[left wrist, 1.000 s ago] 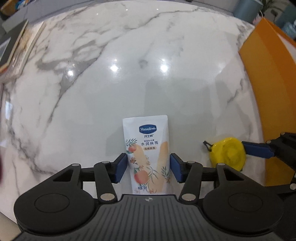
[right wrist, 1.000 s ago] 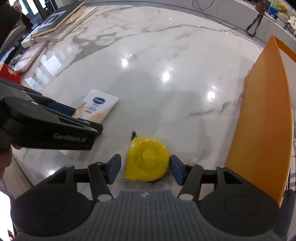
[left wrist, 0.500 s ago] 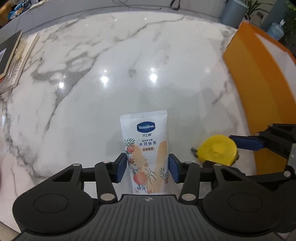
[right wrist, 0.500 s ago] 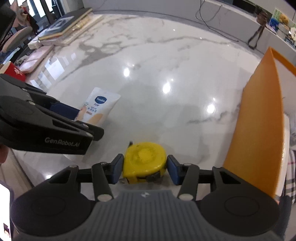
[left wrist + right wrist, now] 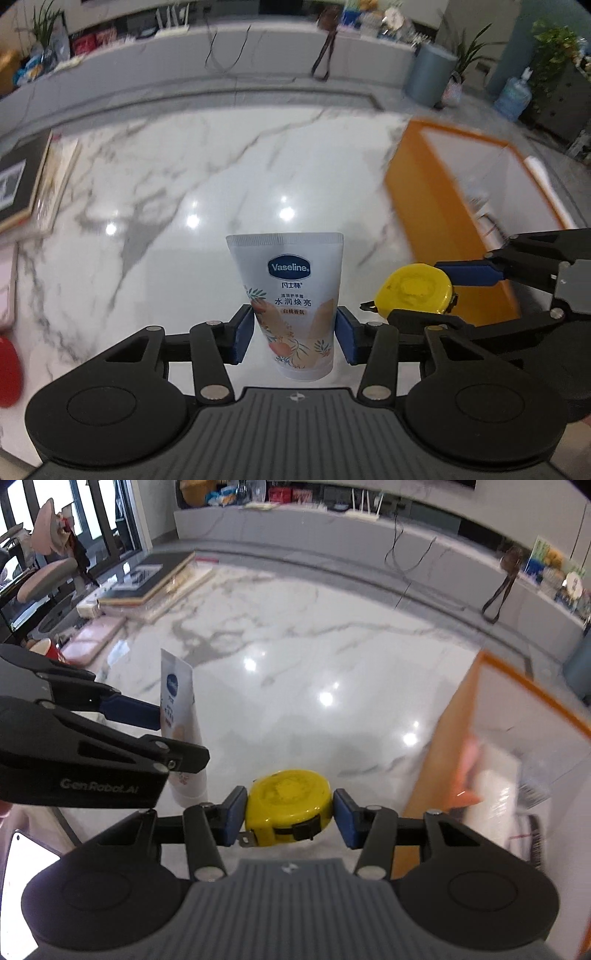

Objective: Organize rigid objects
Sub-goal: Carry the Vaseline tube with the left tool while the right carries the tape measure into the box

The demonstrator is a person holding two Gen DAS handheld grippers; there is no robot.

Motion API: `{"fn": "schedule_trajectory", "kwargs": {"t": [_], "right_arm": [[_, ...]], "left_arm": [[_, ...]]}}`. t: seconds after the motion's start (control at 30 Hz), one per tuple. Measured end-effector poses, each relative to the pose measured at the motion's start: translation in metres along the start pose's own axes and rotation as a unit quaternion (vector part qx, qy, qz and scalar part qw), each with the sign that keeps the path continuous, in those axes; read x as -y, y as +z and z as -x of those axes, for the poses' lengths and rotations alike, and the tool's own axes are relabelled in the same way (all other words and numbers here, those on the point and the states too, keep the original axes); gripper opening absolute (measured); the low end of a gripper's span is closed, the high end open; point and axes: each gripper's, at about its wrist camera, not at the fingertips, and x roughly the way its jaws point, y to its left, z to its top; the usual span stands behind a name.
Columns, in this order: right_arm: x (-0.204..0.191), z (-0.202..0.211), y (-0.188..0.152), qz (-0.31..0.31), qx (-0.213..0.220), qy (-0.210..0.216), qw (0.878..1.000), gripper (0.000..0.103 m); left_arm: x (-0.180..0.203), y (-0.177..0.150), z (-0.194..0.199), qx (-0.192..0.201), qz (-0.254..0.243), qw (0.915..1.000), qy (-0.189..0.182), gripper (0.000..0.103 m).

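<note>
A white marble surface (image 5: 155, 192) with grey veins fills both views; a grey ledge with cables and clutter runs behind it. Books (image 5: 22, 184) lie at 9 o'clock in the left wrist view.

Left tool (image 5: 294, 334): the two blue pads are closed against the sides of a white tube (image 5: 291, 295) of hand cream. The tube stands upright between the pads, crimped end at 12 o'clock, and is held clear of the surface. In the right wrist view the same tube (image 5: 181, 734) appears at 9 o'clock, seen edge-on.

Right tool (image 5: 289, 818): the pads are closed against both sides of a yellow tape measure (image 5: 288, 806). Its black clip and metal tape tip face the camera. It is held clear of the surface. In the left wrist view the tape measure (image 5: 415, 290) sits at 3 o'clock, just beside the tube.

An orange bin (image 5: 443, 746) stands at 3 o'clock in the right wrist view, with blurred white packages inside. In the left wrist view the bin (image 5: 432, 206) lies at 2 o'clock.
</note>
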Motion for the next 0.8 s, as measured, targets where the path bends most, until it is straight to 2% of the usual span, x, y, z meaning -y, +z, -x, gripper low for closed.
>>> {"fn": "schedule_trajectory", "kwargs": {"t": [0.17, 0.43, 0.63, 0.8], "right_arm": [[0.023, 0.042, 0.003, 0.010, 0.027, -0.033, 0.999, 0.051], [0.085, 0.081, -0.019, 0.001, 0.009, -0.103, 0.995, 0.051], [0.134, 0.076, -0.047, -0.020, -0.032, -0.133, 0.990, 0.051], [0.153, 0.058, -0.066, -0.016, -0.065, -0.139, 0.988, 0.051]], "left_arm": [[0.034, 0.016, 0.028, 0.043, -0.028, 0.9982, -0.031, 0.054], [0.109, 0.033, 0.032, 0.066, -0.091, 0.9891, -0.095, 0.054], [0.161, 0.042, 0.003, 0.049, -0.124, 0.9829, -0.127, 0.054], [0.185, 0.045, -0.032, 0.022, -0.128, 0.9812, -0.143, 0.054]]}}
